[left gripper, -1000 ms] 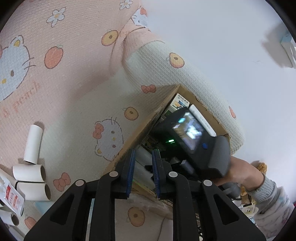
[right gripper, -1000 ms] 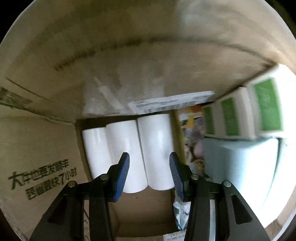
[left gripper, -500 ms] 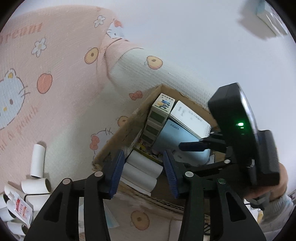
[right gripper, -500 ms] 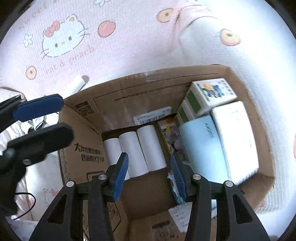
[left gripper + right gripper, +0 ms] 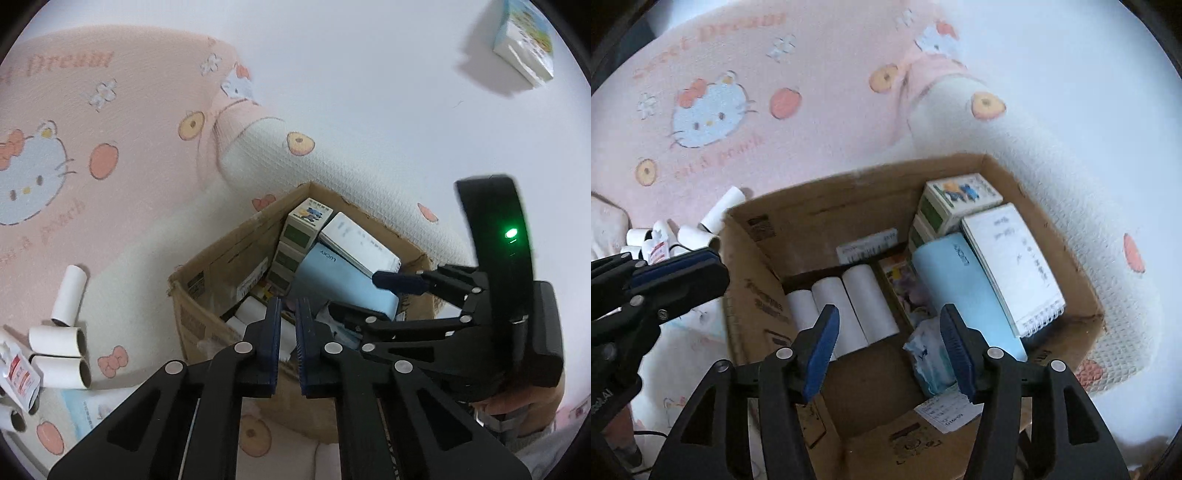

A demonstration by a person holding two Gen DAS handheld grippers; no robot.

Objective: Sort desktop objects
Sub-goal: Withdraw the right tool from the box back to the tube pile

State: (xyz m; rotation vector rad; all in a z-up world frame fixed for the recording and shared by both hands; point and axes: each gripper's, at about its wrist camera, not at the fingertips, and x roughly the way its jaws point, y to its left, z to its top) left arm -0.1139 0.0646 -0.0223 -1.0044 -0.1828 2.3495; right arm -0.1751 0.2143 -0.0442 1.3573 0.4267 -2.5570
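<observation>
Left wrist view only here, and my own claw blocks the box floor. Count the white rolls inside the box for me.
Observer: Three white rolls lie side by side on the floor of the cardboard box.
Operator: Say what sits beside them.
Observer: A colourful printed item sits between the rolls and the light blue notebook.
Operator: Report what is under the right claw.
Observer: The right claw is open and empty; a crumpled blue-and-white packet lies below it.

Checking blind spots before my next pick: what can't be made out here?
- Left wrist: cardboard box floor, hidden by the left tongs.
- Right wrist: loose tubes, partly behind the left tongs.
- Right wrist: spiral notebook writing, blurred.
- Left wrist: packet, cut by the edge.
</observation>
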